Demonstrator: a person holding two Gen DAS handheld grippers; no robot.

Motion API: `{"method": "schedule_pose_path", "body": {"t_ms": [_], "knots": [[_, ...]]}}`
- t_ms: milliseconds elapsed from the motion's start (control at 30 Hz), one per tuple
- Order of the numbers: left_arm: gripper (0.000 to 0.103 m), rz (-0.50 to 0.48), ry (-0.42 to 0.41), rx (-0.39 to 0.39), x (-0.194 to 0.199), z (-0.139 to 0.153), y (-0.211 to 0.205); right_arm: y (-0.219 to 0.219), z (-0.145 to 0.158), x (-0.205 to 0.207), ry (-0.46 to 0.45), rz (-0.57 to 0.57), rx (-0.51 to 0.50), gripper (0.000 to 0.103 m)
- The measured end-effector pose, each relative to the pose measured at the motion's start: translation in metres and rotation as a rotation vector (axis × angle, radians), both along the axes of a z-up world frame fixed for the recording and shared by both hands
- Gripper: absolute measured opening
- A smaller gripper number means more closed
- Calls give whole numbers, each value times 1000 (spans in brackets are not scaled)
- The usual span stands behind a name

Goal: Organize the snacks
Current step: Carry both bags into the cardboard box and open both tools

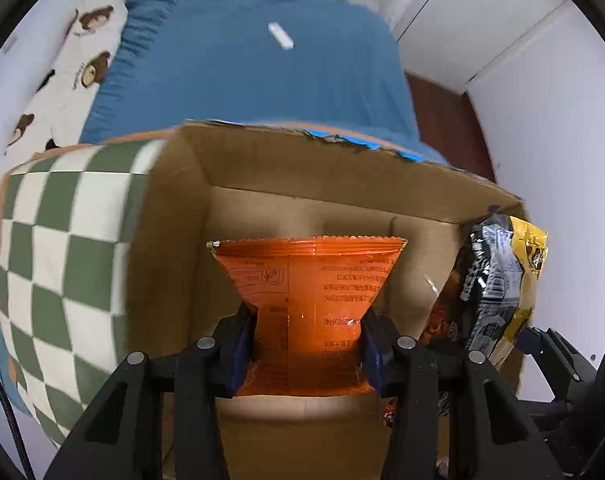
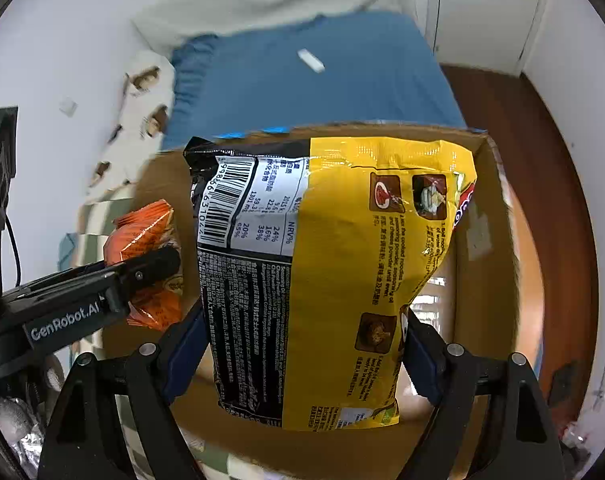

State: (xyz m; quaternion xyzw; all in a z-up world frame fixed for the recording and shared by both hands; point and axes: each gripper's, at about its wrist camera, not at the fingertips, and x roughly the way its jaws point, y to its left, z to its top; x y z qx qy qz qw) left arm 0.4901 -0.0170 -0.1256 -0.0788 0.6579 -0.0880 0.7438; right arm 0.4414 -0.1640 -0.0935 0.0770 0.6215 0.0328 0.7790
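The left tool [image 1: 308,344] clamps the orange snack packet [image 1: 308,284] at its waist, holding it over the open cardboard box [image 1: 330,160]. At three o'clock in this view only an edge of the yellow-and-black noodle bag [image 1: 502,280] shows. The right wrist view shows that bag's [image 2: 342,264] printed back in full, pinched across its width by the right tool [image 2: 306,356], with the orange packet [image 2: 150,240] and the left tool [image 2: 142,276] at nine o'clock. Only the left view shows the green checked cushion [image 1: 62,248] well. A blue bed [image 1: 254,76] lies at twelve o'clock.
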Motion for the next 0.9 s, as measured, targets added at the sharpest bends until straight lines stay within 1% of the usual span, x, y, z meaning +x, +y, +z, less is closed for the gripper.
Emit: {"method": "schedule_pose_path", "body": {"t_ms": [67,167,300,367,433,467,500,533,600,700,800,900], "knots": [[43,-13,32,15,15,-17,-8,-9,-26,23,65,3,-12,87],[43,-33,61,22,27,-32,-18,-16,-56,43,139,18,-23,87],[44,-42,81,24,33,-40,-24,-22,-82,66,202,25,-29,87],[44,-38,87,22,37,-44,-23,-21,-88,74,223,38,-29,88],[44,-50,78,47,39,-46,-24,-21,-96,82,249,46,-32,89],[46,-52,70,57,39,-45,-24,-20,-98,85,252,55,-41,89],[59,-56,64,57,38,-44,-25,-21,-99,88,257,62,-49,92],[78,-63,60,59,38,-44,-24,-19,-97,85,255,58,-52,94],[92,-65,43,68,37,-41,-21,-18,-98,81,236,51,-55,96],[93,-71,30,81,34,-36,-17,-18,-95,76,222,48,-60,97],[93,-70,6,88,26,-29,-13,-24,-84,61,207,39,-71,97],[93,-65,-18,87,15,-21,-12,-21,-76,42,196,27,-68,97]]}}
